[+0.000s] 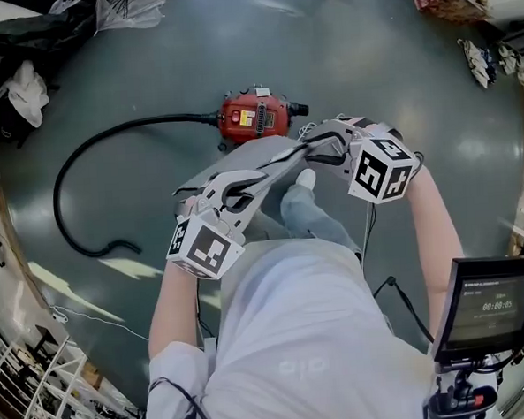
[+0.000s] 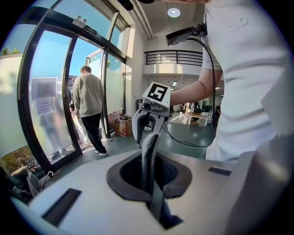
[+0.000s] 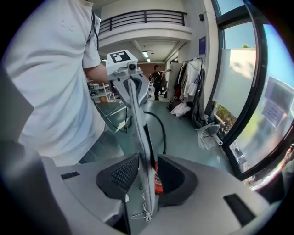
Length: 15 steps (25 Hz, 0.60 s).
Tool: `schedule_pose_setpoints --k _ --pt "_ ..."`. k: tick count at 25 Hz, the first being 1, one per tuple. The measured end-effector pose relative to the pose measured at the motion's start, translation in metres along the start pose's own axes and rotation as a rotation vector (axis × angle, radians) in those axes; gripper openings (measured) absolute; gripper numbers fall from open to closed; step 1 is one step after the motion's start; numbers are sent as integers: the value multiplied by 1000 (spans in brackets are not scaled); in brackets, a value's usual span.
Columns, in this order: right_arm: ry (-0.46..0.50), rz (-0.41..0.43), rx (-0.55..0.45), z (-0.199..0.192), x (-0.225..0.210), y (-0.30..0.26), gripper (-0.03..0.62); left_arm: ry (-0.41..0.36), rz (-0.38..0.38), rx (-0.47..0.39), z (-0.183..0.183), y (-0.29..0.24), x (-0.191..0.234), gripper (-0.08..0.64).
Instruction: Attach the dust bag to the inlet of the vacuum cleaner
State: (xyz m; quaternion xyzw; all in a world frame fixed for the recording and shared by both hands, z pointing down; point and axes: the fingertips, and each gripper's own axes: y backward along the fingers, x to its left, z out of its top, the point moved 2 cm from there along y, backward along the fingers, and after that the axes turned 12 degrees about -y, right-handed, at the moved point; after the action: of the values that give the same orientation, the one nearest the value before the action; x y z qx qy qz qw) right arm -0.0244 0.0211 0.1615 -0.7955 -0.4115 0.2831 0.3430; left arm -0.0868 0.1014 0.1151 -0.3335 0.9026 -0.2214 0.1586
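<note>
The dust bag (image 1: 241, 161) is held stretched just nearside of the vacuum cleaner (image 1: 254, 116). It is pinched tight by the left gripper (image 2: 149, 181), while the right gripper (image 3: 146, 176) is parted narrowly around its edge. A black hose (image 1: 164, 120) is looped leftward from the vacuum cleaner. Bare floor (image 1: 234, 46) is left beyond it, and clutter (image 1: 25, 90) is seen well off.

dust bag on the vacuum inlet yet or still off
Off, it seems: the dust bag hangs stretched between left claw and right claw, above the vacuum cleaner.
</note>
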Motion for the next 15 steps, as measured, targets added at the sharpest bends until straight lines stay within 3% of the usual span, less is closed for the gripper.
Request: schedule_pose_setpoints --k 6,8,10,12,15 --pt "78 1 87 -23 10 -29 103 14 -39 -37 1 -1 -11 14" --pt "85 -23 104 -26 14 -27 41 39 -25 -34 -4 -3 -13 14" --pt "83 -46 133 -31 15 -23 34 90 -23 -35 -10 -7 -15 15" --pt "121 -78 208 -39 13 -19 34 110 -37 5 -19 -16 -21 15" --pt "199 -160 344 -57 4 -11 34 43 -31 98 -30 -39 -30 36"
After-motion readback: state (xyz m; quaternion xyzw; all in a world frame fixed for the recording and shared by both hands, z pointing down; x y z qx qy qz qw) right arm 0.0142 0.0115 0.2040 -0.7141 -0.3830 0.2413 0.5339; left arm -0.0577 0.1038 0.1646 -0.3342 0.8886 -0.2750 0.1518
